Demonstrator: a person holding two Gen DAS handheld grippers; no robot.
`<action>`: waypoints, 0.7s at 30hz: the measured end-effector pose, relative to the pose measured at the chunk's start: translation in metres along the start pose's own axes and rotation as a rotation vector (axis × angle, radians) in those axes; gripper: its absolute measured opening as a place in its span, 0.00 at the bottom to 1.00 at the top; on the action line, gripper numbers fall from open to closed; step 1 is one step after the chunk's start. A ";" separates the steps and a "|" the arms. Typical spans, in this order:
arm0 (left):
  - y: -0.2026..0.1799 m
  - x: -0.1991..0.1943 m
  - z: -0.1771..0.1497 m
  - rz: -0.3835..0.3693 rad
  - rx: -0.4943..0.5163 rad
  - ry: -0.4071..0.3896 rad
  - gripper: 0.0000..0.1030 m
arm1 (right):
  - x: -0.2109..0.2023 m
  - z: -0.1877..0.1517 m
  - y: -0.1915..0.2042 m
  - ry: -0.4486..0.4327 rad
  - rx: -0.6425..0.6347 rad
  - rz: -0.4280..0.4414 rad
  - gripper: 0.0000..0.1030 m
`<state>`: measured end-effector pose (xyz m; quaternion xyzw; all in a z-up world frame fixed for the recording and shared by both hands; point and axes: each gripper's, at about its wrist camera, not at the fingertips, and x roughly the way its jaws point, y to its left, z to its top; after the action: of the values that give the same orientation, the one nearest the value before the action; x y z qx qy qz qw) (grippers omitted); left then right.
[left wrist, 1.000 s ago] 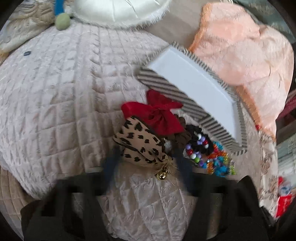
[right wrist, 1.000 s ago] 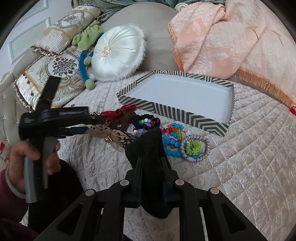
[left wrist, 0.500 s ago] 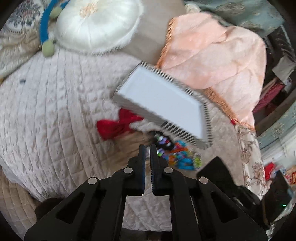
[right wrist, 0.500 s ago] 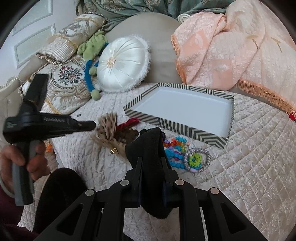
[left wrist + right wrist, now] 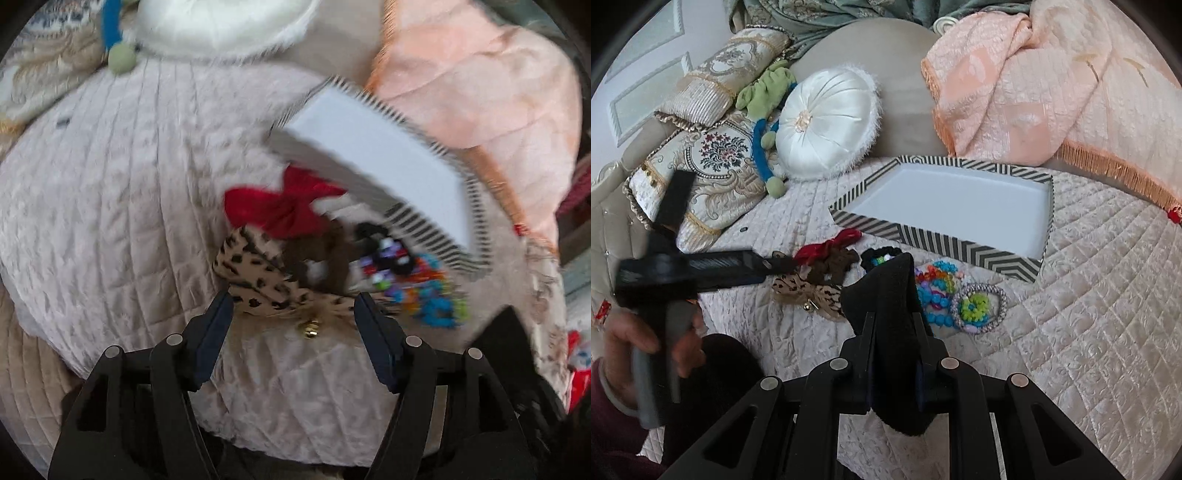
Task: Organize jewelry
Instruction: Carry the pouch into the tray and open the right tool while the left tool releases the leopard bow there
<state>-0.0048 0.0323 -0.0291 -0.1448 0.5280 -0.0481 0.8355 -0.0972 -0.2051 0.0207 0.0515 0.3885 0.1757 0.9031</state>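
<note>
A pile of hair accessories lies on the quilted bed in front of a striped tray (image 5: 967, 252) with a white, empty floor: a leopard-print bow with a gold bell (image 5: 258, 284), a red bow (image 5: 280, 210), a brown bow (image 5: 831, 264), a black beaded scrunchie (image 5: 879, 256), colourful bead bracelets (image 5: 936, 286) and a silver ring bracelet (image 5: 979, 306). My left gripper (image 5: 293, 314) is open, its fingers on either side of the leopard bow. My right gripper (image 5: 894, 291) is shut on a black cloth piece (image 5: 886, 291), held above the bed near the beads.
A white round cushion (image 5: 827, 122), patterned pillows (image 5: 701, 173) and a green and blue toy (image 5: 764, 110) sit behind to the left. A peach fringed blanket (image 5: 1052, 85) lies behind the tray. The striped tray (image 5: 380, 155) also shows in the left wrist view.
My left gripper lifted away shut half a second ago, then came back down and opened around the leopard bow. The right gripper stayed still with the black cloth.
</note>
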 end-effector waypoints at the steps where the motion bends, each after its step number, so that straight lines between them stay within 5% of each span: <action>1: 0.002 0.008 0.000 0.017 -0.009 0.011 0.66 | 0.001 -0.001 -0.001 0.003 0.000 0.000 0.14; 4: 0.000 0.023 0.003 0.028 -0.025 -0.001 0.62 | 0.003 -0.001 -0.004 0.009 0.008 0.001 0.14; 5: -0.002 0.025 0.004 0.027 -0.017 -0.015 0.53 | 0.004 -0.002 -0.005 0.010 0.012 0.002 0.14; 6: -0.006 0.028 0.005 0.016 0.002 -0.010 0.25 | 0.005 -0.002 -0.005 0.013 0.015 0.003 0.14; 7: -0.008 0.030 0.006 0.013 0.019 0.006 0.14 | 0.006 -0.002 -0.006 0.015 0.016 0.003 0.14; 13: -0.010 -0.001 0.007 -0.130 0.019 0.034 0.10 | 0.002 0.000 -0.006 -0.005 0.018 0.003 0.14; 21: -0.035 -0.062 0.009 -0.222 0.083 -0.052 0.10 | -0.010 0.010 -0.003 -0.043 0.012 0.001 0.14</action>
<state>-0.0213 0.0153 0.0387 -0.1689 0.4844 -0.1583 0.8436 -0.0953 -0.2112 0.0334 0.0608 0.3698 0.1726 0.9109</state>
